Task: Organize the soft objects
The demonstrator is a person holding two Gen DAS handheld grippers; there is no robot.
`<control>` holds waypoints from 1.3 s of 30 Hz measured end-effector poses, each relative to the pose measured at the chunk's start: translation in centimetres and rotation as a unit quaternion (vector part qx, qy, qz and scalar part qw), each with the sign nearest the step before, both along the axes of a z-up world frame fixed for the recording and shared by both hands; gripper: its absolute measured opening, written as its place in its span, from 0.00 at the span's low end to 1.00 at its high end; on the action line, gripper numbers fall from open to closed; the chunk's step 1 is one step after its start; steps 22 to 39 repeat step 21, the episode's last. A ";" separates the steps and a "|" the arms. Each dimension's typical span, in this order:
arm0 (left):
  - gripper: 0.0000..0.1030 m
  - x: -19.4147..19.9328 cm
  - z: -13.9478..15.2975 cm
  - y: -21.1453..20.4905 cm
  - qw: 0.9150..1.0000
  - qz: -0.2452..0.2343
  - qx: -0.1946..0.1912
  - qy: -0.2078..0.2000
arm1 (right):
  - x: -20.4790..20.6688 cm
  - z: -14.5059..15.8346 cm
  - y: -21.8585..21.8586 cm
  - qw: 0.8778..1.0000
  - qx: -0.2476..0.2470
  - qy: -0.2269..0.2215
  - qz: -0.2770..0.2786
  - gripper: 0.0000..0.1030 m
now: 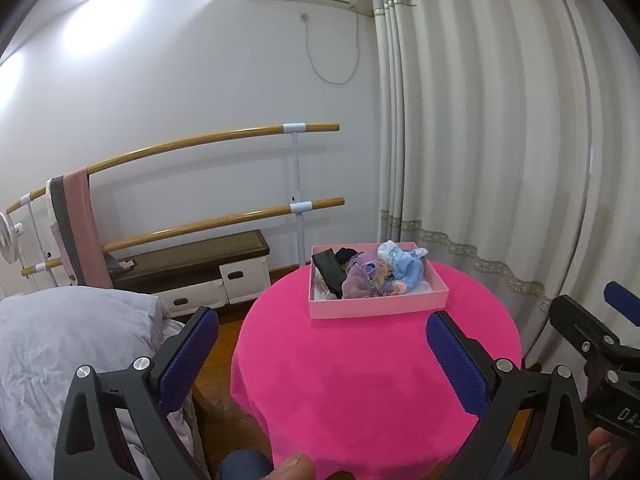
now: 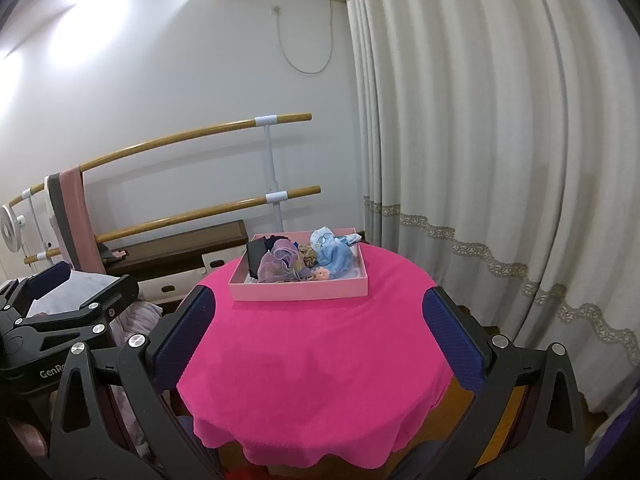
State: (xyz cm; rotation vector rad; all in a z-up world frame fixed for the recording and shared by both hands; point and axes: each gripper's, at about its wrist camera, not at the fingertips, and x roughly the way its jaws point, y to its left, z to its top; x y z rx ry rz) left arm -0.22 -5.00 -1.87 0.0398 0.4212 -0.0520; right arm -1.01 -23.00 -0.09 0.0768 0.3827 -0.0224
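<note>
A shallow pink box [image 1: 376, 306] [image 2: 298, 291] stands toward the far side of a round table draped in a bright pink cloth [image 1: 360, 392] [image 2: 312, 360]. Piled inside are soft items: a black piece [image 1: 329, 272] [image 2: 256, 258], a purple gauzy scrunchie [image 1: 359, 282] [image 2: 276, 264], a light blue cloth [image 1: 404, 266] [image 2: 335, 255] and a small doll-like thing [image 2: 322, 274]. My left gripper [image 1: 324, 356] [image 2: 98, 276] hovers open over the table's near left, nothing between its blue pads. Over the near edge, my right gripper [image 2: 320, 336] [image 1: 586, 298] is open too and holds nothing.
A bed with a grey duvet [image 1: 60, 340] lies left of the table. Behind stand a wooden double barre [image 1: 200, 144] with pink and grey cloths [image 1: 80, 232] hung over it and a low dark bench [image 1: 192, 256]. Pale curtains [image 1: 500, 160] fill the right.
</note>
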 end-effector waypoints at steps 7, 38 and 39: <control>1.00 0.2 -0.5 -0.2 1.000 -0.002 -0.001 0.001 | 0.0 -0.1 0.0 1.000 -0.001 0.001 -0.001 1.00; 1.00 0.2 -0.7 0.1 1.000 -0.008 -0.008 -0.007 | 0.0 -0.3 0.1 1.000 -0.002 0.002 -0.002 1.00; 1.00 0.2 -0.7 0.1 1.000 -0.008 -0.008 -0.007 | 0.0 -0.3 0.1 1.000 -0.002 0.002 -0.002 1.00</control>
